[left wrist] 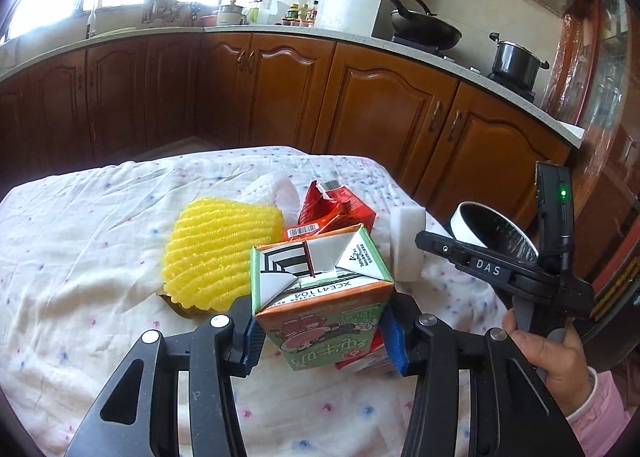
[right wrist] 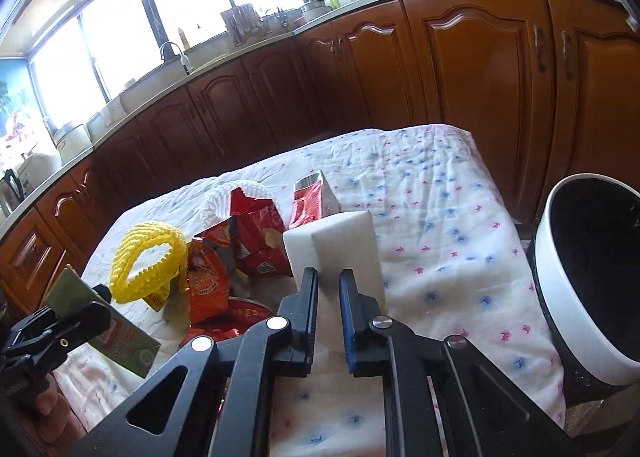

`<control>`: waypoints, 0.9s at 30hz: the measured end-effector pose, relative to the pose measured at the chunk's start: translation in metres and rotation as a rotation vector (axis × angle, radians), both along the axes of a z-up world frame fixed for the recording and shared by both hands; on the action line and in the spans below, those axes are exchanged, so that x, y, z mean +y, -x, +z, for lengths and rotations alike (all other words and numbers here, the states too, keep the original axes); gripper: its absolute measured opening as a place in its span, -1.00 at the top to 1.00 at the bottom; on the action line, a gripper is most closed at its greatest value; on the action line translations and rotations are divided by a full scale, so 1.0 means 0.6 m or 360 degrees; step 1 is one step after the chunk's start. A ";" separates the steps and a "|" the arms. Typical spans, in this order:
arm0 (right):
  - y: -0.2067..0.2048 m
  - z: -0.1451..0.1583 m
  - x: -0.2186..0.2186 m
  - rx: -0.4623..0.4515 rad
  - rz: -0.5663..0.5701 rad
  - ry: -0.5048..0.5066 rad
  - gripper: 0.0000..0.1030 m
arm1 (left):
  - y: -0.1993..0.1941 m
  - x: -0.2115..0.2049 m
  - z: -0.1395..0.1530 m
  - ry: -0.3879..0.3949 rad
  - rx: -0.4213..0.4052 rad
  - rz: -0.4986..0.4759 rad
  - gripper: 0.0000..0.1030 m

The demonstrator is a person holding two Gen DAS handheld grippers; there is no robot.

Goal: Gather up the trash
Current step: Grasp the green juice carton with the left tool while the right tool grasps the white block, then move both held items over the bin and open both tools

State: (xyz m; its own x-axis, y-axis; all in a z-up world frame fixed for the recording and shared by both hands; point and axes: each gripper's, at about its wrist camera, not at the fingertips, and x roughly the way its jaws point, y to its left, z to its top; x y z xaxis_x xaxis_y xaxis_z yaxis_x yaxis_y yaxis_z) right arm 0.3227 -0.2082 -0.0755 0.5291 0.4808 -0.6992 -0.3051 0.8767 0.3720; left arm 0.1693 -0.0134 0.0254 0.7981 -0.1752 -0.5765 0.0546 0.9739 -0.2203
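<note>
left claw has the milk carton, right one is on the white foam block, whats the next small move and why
Probably carry the milk carton, pinched in the left claw, across to the white bin at the table's right edge and drop it; the right claw, shut on the foam block, can follow.

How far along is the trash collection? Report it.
Done: nothing visible in the white-rimmed black bin. In hand: left hand-held gripper holds the green-and-orange milk carton; right hand-held gripper is shut at the white foam block. Left: yellow foam net, red snack bags.
</note>
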 end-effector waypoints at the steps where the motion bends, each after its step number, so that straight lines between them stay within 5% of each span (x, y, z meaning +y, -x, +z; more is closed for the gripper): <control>1: -0.003 -0.002 -0.006 0.0015 -0.0022 -0.0028 0.63 | 0.001 -0.001 0.002 0.0004 -0.0005 -0.0006 0.08; 3: -0.010 -0.008 -0.012 0.0055 -0.0027 -0.0082 -0.24 | -0.001 0.001 0.000 0.0013 -0.0004 -0.0012 0.08; 5: -0.017 -0.013 -0.006 0.0054 -0.0012 -0.0065 -0.61 | -0.004 0.003 0.000 0.0020 0.0002 -0.0012 0.08; 13: -0.073 -0.057 0.016 0.0168 0.0026 0.0003 -0.47 | -0.015 0.003 0.002 0.0019 0.0003 -0.0017 0.08; 15: -0.078 -0.064 0.008 0.0185 -0.0008 0.0005 0.28 | -0.020 -0.004 0.005 0.0020 -0.0001 -0.0029 0.08; 17: -0.075 -0.066 -0.008 0.0187 -0.0064 -0.0012 0.39 | -0.026 -0.011 0.008 0.0022 -0.0007 -0.0053 0.08; 27: 0.003 -0.004 -0.120 0.0053 -0.0276 -0.0127 0.42 | -0.072 -0.100 0.014 0.0040 -0.0037 -0.0286 0.08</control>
